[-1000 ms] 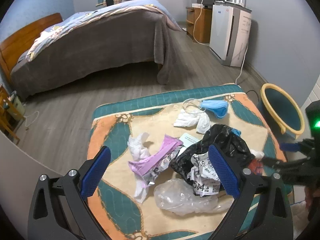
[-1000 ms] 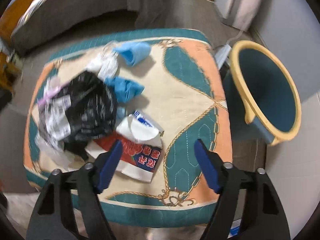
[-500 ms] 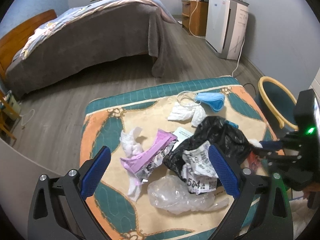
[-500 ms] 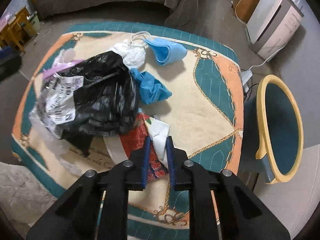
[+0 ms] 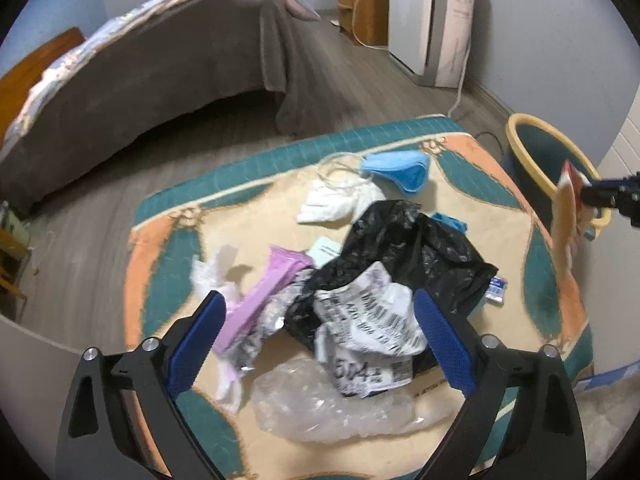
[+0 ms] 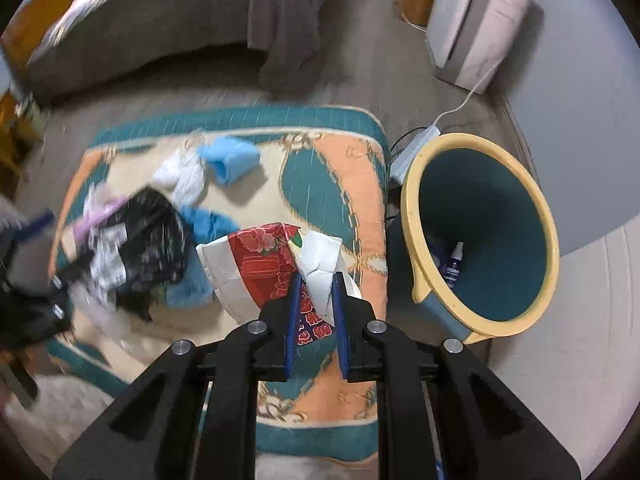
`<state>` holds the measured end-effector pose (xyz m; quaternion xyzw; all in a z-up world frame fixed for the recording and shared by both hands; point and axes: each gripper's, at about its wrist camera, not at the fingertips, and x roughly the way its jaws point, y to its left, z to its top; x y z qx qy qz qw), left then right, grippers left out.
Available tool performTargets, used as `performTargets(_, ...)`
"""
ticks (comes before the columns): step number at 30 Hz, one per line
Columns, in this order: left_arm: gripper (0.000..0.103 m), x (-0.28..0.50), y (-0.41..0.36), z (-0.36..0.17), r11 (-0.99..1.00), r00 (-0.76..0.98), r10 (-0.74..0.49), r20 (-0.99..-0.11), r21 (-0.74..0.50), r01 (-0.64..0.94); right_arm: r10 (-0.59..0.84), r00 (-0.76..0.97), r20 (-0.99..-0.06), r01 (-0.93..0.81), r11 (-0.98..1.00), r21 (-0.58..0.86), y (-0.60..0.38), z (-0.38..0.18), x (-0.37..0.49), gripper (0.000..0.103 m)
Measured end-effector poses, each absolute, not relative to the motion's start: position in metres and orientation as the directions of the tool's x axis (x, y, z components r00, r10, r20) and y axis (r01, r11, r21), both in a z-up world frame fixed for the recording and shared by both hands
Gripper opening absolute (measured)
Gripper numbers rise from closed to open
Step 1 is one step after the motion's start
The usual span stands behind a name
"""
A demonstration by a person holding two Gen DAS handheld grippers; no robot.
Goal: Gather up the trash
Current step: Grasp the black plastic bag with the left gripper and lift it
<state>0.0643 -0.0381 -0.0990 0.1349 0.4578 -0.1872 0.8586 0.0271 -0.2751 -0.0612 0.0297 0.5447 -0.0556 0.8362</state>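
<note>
Patterned teal-and-orange table [image 6: 340, 184] — right tool [image 6: 316, 296] clamps red-and-white crumpled paper wrapper [image 6: 260, 268]; left tool [image 5: 320, 340] gapes above black plastic bag [image 5: 408, 240].

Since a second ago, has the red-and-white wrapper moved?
Yes. The red-and-white wrapper, pinched by the right gripper, is lifted off the rug and carried right, toward the bin.

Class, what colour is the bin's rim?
Yellow, on the teal bin; clearest in the right wrist view.
</note>
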Motion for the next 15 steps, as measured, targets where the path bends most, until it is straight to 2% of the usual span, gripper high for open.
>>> performTargets(1,0.092,0.065,-0.04,-0.1,0.892,0.508,-0.207,-0.836,0.051,0.449,-0.068,0.412,-0.909,0.124,0.992,-0.018,-0.275,-0.059,0.029,0.015)
performTargets(3,0.079,0.069,-0.044,-0.103,0.888,0.493,-0.225,-0.841,0.032,0.459,-0.071,0.419,-0.905,0.122,0.992,-0.021,-0.274,-0.058,0.031,0.015)
performTargets(7,0.071,0.073,-0.049,-0.116,0.887,0.466,-0.219,-0.857,0.024,0.462,-0.055,0.441,-0.896,0.111,0.994,-0.007,-0.271,-0.055,0.035,0.015)
performTargets(10,0.058,0.077,-0.048,-0.124,0.892,0.433,-0.233,-0.871,-0.013,0.453,-0.059,0.447,-0.893,0.104,0.995,-0.013,-0.268,-0.055,0.035,0.015)
performTargets(13,0.033,0.075,-0.05,-0.123,0.88,0.434,-0.245,-0.867,-0.012,0.475,-0.06,0.452,-0.89,0.107,0.994,-0.012,-0.27,-0.054,0.034,0.015)
performTargets(14,0.006,0.074,-0.051,-0.119,0.877,0.448,-0.241,-0.861,0.005,0.48,-0.059,0.454,-0.889,0.109,0.994,-0.01,-0.271,-0.053,0.034,0.015)
performTargets(15,0.001,0.073,-0.052,-0.116,0.878,0.457,-0.241,-0.856,0.008,0.478,-0.057,0.454,-0.889,0.111,0.994,-0.007,-0.272,-0.054,0.034,0.015)
